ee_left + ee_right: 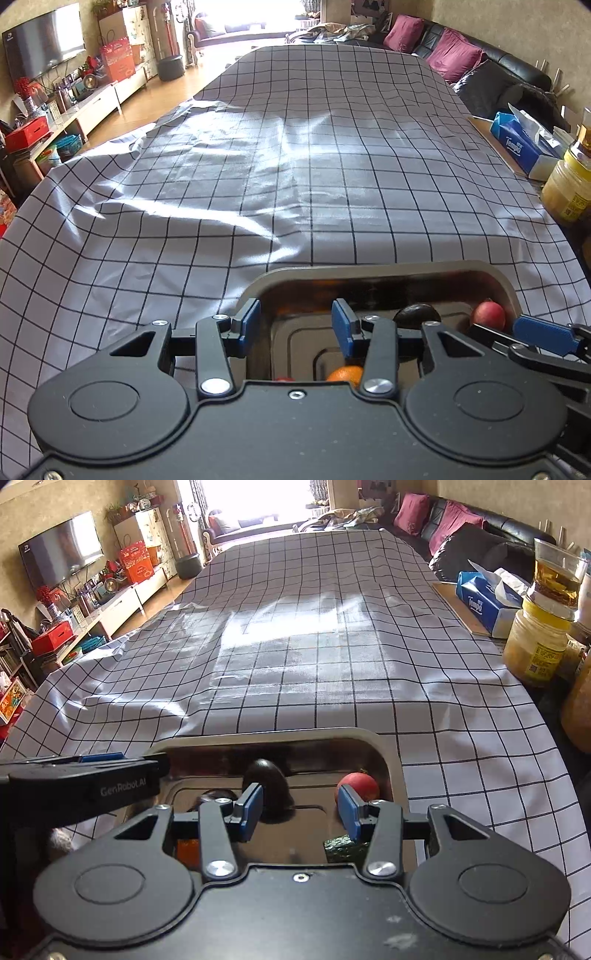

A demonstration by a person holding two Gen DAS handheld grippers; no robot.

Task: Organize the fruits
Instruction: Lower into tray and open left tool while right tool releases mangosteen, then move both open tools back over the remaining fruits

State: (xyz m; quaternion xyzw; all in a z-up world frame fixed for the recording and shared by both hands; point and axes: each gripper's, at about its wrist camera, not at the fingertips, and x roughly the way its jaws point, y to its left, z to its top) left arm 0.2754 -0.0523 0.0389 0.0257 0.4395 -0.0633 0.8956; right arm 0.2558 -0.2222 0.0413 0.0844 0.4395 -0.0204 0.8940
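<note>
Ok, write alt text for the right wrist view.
The open right tool hovers over a metal tray holding a dark fruit and a red fruit. The left tool enters from the left. A checked cloth covers the table beyond.

Both cameras sit low on their tools, just above and behind the blue-padded tongs, and look forward along the worktop covered with a grey cloth with a black grid (pixel 295 155) toward the bright window at the room's far end. The left wrist view rides over the left tongs (pixel 297 328), very close above the near left part of a shiny rectangular metal tray (pixel 369 269), with the right tongs (pixel 543 334) entering at its right edge. The right wrist view rides over the right tongs (pixel 301 810), nearer the tray's right side (pixel 384 746), the left tool crossing its left edge. Both share the tray, the dark oval fruit (pixel 417 314) (pixel 264 775), the round red fruit (pixel 487 315) (pixel 358 781), the cloth, the wall television and the blue tissue box (pixel 517 144) (pixel 480 605).
</note>
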